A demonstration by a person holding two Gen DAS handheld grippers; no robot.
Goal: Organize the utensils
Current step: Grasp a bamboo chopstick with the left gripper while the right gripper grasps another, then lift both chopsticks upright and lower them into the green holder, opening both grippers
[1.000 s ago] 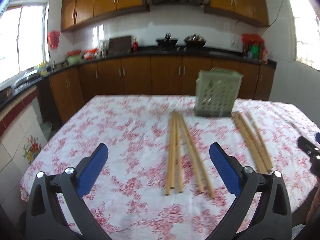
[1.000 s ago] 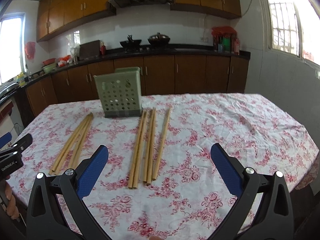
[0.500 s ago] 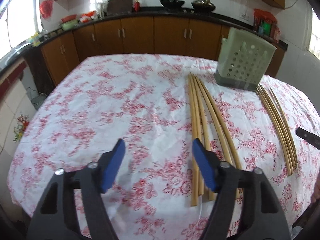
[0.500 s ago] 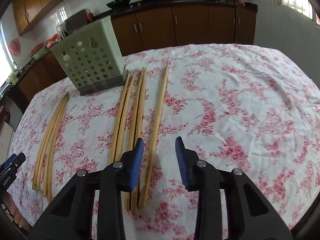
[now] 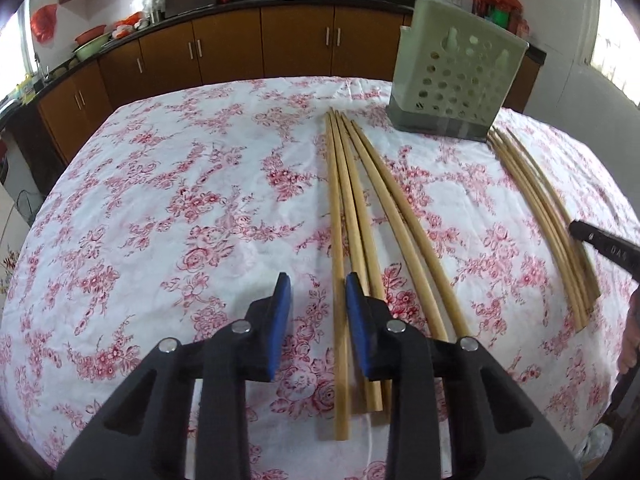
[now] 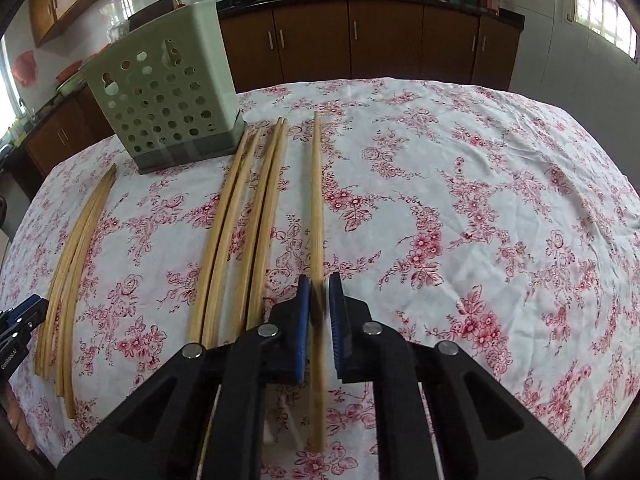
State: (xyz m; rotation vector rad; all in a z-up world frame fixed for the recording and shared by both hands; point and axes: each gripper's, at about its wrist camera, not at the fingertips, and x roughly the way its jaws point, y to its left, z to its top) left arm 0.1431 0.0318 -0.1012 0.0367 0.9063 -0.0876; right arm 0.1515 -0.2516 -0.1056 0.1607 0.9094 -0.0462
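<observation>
Long wooden chopsticks lie in groups on the floral tablecloth. My right gripper (image 6: 319, 280) is shut on the rightmost chopstick (image 6: 317, 200) of its group, near its close end. Several more chopsticks (image 6: 240, 232) lie to its left, and another bundle (image 6: 76, 248) further left. My left gripper (image 5: 316, 280) is partly open, its jaws astride the leftmost chopstick (image 5: 335, 200) of the middle group without pressing it. A pale green perforated utensil holder (image 5: 456, 80) stands upright behind the chopsticks; it also shows in the right wrist view (image 6: 164, 100).
A further chopstick bundle (image 5: 548, 216) lies right of the holder, with the other gripper's black tip (image 5: 600, 240) over it. Brown kitchen cabinets (image 5: 240, 48) and a counter run behind the table. The table edge curves away on both sides.
Both grippers came down and forward to the table and narrowed. The right one closed on the rightmost chopstick; the left one narrowed around the leftmost chopstick of its group.
</observation>
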